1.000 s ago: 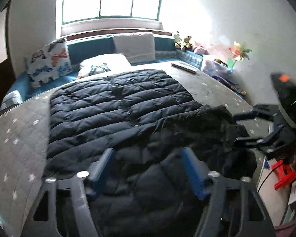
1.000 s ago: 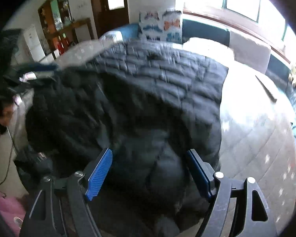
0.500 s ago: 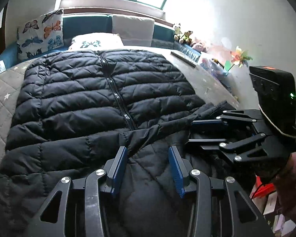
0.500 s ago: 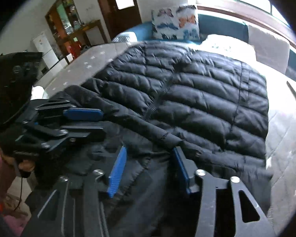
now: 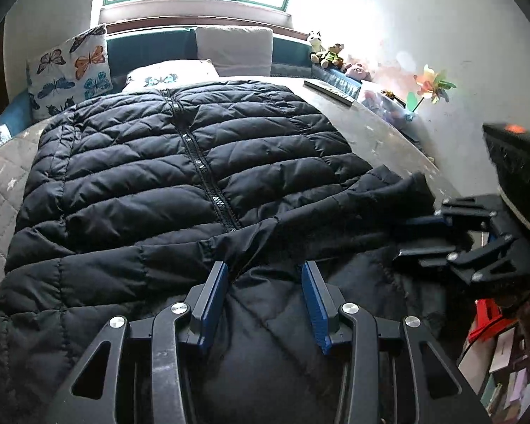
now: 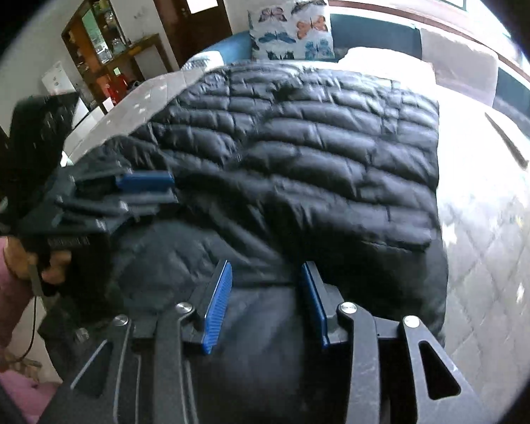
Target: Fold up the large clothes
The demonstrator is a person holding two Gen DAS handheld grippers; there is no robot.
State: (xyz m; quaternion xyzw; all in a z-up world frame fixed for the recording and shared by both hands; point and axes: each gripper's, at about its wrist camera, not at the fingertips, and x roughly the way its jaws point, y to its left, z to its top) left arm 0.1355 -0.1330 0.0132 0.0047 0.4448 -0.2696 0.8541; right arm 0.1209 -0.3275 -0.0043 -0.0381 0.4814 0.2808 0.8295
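A large black quilted puffer jacket (image 5: pixel 180 176) lies spread on a grey quilted bed (image 5: pixel 3 183), zip up, its near end bunched at the bed's edge. My left gripper (image 5: pixel 263 289) hovers open over the near folded edge, with fabric between its blue pads. My right gripper shows at the right of the left wrist view (image 5: pixel 420 240), its jaws at the jacket's right corner. In the right wrist view the jacket (image 6: pixel 318 148) fills the middle and my right gripper (image 6: pixel 265 293) stands open over dark fabric. The left gripper (image 6: pixel 145 190) is at the left there.
A butterfly pillow (image 5: pixel 70 67) and white cushions (image 5: pixel 233 49) sit at the head of the bed under a window. Soft toys (image 5: pixel 327 53) and a pinwheel (image 5: pixel 433 84) line the right wall. A flat dark object (image 5: pixel 328 92) lies on the bed. Shelves (image 6: pixel 102 46) stand at the left.
Both grippers narrowed from wide open half a second ago, then widened somewhat. The left view pulled back a little. The right gripper shifted right along the jacket's near edge.
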